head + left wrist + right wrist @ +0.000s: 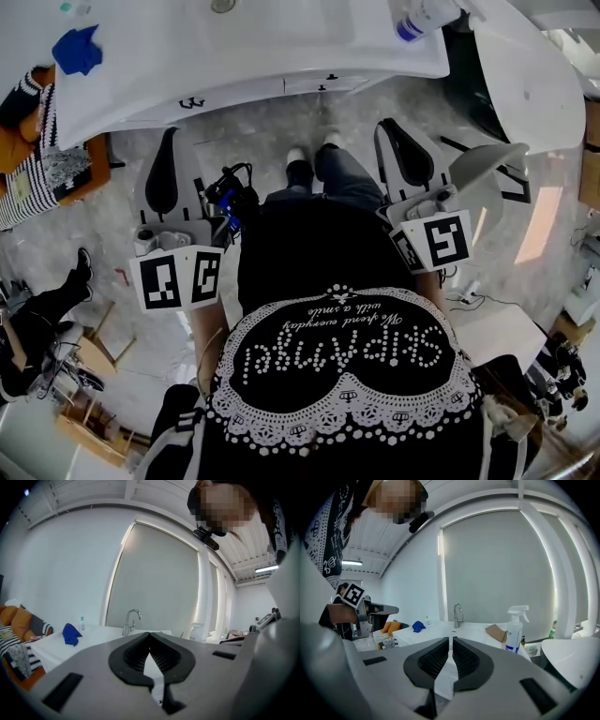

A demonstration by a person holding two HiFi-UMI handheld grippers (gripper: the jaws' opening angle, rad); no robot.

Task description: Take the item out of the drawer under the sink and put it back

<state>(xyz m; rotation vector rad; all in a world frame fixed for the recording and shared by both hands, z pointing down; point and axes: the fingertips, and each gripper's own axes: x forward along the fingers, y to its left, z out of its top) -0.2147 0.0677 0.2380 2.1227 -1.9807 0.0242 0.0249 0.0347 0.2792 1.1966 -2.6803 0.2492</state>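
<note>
The left tool (149,637) and right tool (451,642) are both sitting pinched together, empty, well short of the drawer (253,91) under the sink (281,21). The drawer is looking shut, so the item is probably lying inside, unseen. Opening one tool and lining it up squarely with a handle (192,101) is looking wisest.

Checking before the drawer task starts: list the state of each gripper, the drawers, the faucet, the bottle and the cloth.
left gripper, shut, empty.
right gripper, shut, empty.
drawers, closed.
faucet, no water running.
spray bottle, upright.
blue cloth, crumpled.
</note>
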